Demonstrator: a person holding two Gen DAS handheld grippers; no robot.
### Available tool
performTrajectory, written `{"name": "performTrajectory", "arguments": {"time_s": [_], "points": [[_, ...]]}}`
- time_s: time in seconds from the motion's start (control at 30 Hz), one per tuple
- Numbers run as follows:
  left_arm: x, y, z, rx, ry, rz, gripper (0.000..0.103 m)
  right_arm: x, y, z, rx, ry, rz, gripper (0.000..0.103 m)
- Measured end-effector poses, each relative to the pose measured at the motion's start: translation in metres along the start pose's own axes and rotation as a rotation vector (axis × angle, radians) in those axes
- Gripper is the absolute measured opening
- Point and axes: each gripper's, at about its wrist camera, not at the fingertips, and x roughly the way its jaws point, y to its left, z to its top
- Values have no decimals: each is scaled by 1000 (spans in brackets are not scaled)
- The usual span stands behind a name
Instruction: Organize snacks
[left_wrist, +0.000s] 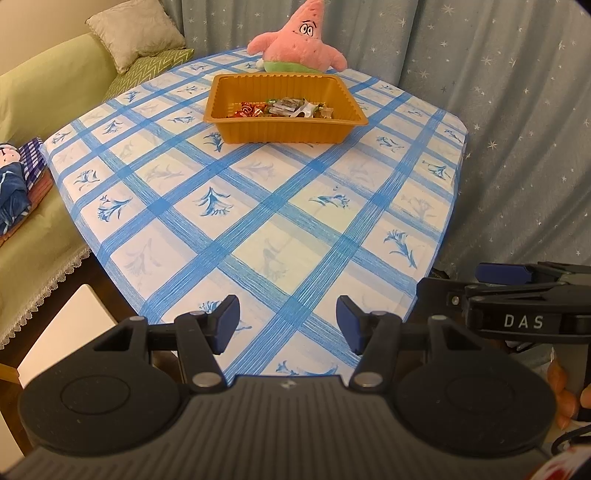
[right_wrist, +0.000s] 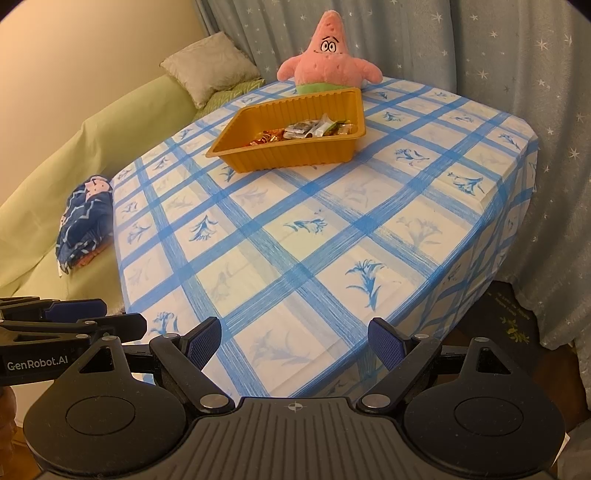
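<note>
Orange tray (left_wrist: 280, 127) of wrapped snacks (left_wrist: 284, 108) sits far across the checked surface (left_wrist: 258, 221), a pink plush (left_wrist: 299, 40) just behind; left gripper (left_wrist: 287, 325) and right gripper (right_wrist: 294, 345) both gape empty.

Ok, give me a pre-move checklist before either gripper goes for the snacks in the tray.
1. Left gripper open and empty: ok.
2. Right gripper open and empty: ok.
3. Orange tray upright, flat on the tablecloth: ok.
4. Wrapped snacks all inside the tray, none loose on the cloth: ok.
5. Path from both grippers to the tray free of objects: ok.
6. Pink plush star apart from the tray's far rim: cannot tell; it sits right behind it.
</note>
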Motion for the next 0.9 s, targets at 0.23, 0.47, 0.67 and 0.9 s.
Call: {"name": "performTrajectory", "arguments": {"time_s": [0.23,0.47,0.67,0.9], "points": [[3,-2,4,4,-7,-1,55,1,-1,3,2,-1,0,86],[4,-2,4,5,-14,-3,55,1,-2,3,1,-2,1,86],[3,-3,4,4,-21,-1,55,1,-3,5,1,-3,3,86],[3,-4,6,6,-26,4,58,1,-3,5,2,-3,4,86]]}}
